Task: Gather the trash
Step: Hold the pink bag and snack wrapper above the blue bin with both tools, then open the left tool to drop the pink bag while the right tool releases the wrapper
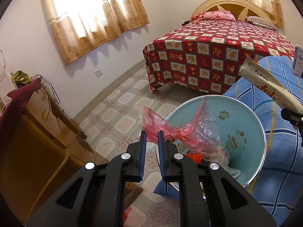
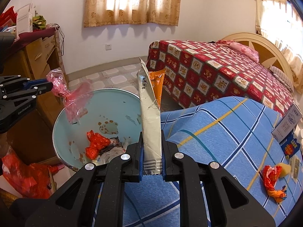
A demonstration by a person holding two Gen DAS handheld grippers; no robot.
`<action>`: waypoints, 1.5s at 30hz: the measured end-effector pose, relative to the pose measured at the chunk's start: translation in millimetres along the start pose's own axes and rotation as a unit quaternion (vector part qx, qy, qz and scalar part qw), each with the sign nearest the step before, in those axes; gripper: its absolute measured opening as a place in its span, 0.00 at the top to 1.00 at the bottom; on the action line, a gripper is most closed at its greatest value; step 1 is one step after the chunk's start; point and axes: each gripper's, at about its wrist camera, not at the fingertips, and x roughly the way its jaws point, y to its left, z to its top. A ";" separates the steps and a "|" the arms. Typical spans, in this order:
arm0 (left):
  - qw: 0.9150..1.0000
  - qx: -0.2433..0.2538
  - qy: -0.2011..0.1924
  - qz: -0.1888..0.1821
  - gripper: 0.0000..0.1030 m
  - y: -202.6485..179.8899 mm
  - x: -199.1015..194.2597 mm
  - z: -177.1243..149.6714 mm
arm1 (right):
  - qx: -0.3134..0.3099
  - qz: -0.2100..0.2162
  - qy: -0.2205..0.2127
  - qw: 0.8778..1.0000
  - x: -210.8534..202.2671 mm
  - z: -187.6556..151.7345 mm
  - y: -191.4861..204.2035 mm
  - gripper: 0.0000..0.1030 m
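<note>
Trash: silver wrapper (image 2: 151, 117) pinched upright in right gripper (image 2: 152, 151); pink plastic bag (image 2: 70, 92) pinched by left gripper (image 2: 49, 86) over bin (image 2: 121, 94).

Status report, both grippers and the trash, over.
Left gripper shut on pink plastic bag, above the bin. Right gripper shut on silver snack wrapper. Crumpled orange wrapper left on the blue cloth. Nothing blocking.
</note>
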 end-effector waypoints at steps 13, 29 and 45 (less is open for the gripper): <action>1.000 -0.002 0.000 0.000 0.88 1.0 0.8 -0.7 | -0.007 0.006 -0.001 1.000 1.2 3.0 5.9 0.86; 1.000 -0.003 0.000 -0.001 0.88 1.9 0.9 -1.1 | -0.016 0.012 -0.002 1.000 2.1 3.8 12.4 0.86; 1.000 -0.003 -0.002 -0.013 0.59 -10.6 -4.8 -1.8 | -0.014 0.028 -0.011 0.999 5.0 2.5 11.1 0.67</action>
